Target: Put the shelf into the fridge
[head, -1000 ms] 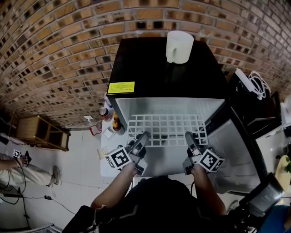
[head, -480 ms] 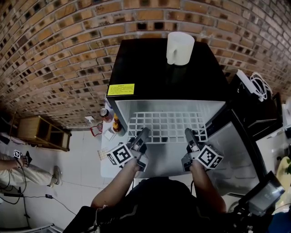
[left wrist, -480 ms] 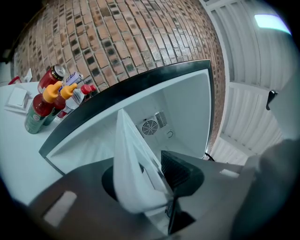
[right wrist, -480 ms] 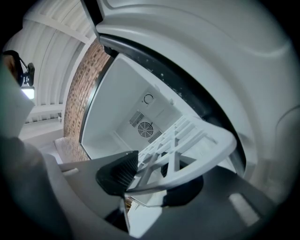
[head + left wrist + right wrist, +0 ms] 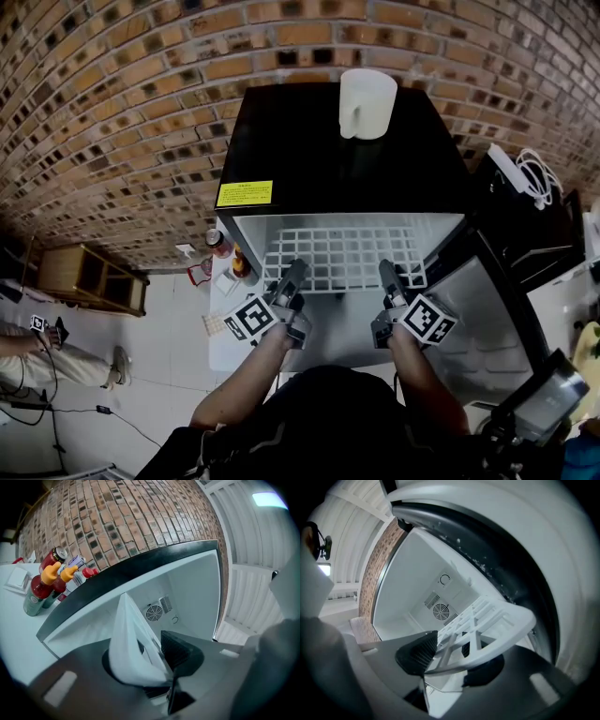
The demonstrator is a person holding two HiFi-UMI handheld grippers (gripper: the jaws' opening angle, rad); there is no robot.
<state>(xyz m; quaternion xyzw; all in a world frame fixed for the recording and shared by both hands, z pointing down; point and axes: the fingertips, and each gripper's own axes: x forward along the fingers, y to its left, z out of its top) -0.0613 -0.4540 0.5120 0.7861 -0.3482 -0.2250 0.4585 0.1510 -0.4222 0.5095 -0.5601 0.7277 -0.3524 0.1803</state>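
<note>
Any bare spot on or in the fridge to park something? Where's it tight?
Fridge top: bare between the yellow sticker at front left and the white jug at the back. Fridge inside, behind the shelf: nothing showing. Tight: bottles crowd the side table left of the fridge.

Yellow label (image 5: 245, 194) on the fridge (image 5: 347, 150) top, front left corner: black print, too small to read. Square black-and-white markers (patterns, not lettering) face up on the cubes of the left gripper (image 5: 294, 274) and right gripper (image 5: 388, 274). Labels on the bottles (image 5: 40, 585): illegible.
</note>
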